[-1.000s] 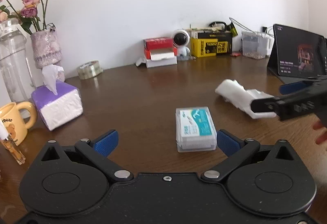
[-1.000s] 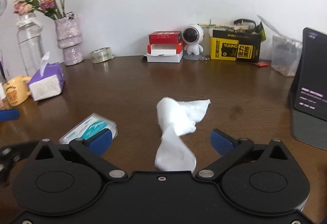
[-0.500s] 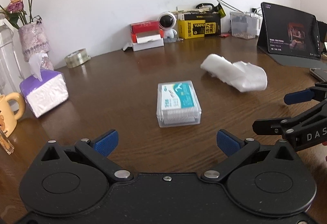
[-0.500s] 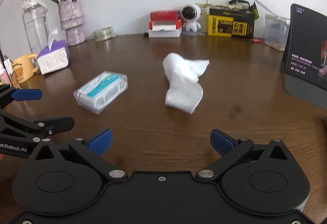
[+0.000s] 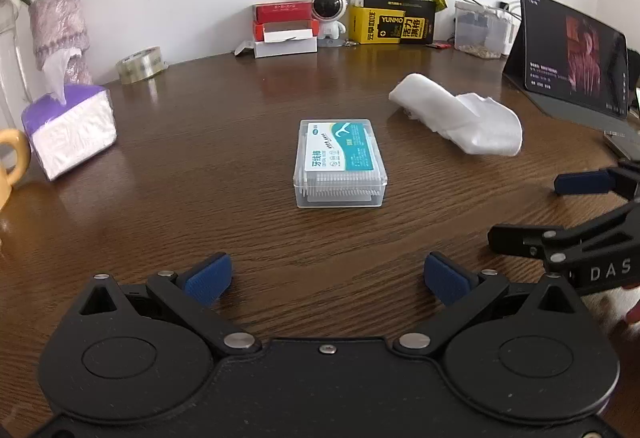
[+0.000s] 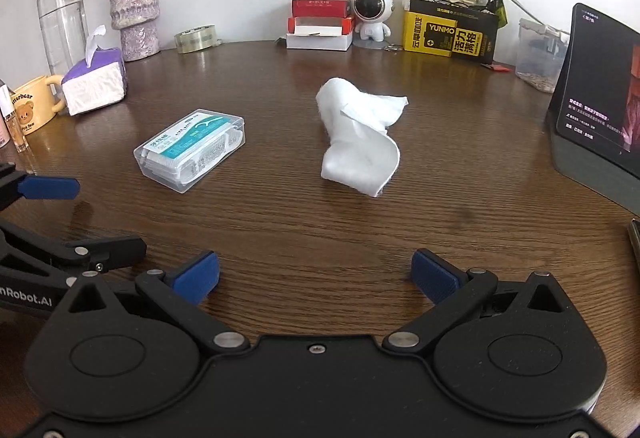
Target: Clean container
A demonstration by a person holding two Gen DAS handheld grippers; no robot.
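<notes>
Two matte-black, hand-held two-finger grippers, the left gripper [image 5: 327,275] and the right gripper [image 6: 315,273], carry ribbed blue fingertip pads [image 5: 209,277] on hinged arms. Silver pivot screws [image 6: 229,339] stud round housings. White lettering [image 5: 610,270] marks the right gripper's side.

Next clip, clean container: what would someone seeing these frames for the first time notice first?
Probably the clear floss-pick box with its teal label, lying flat mid-table, and the crumpled white tissue to its right, apart from it. Both grippers, left and right, sit open and empty near the table's front edge. Clutter lines the far wall, notably the astronaut figure and yellow-black box.
</notes>
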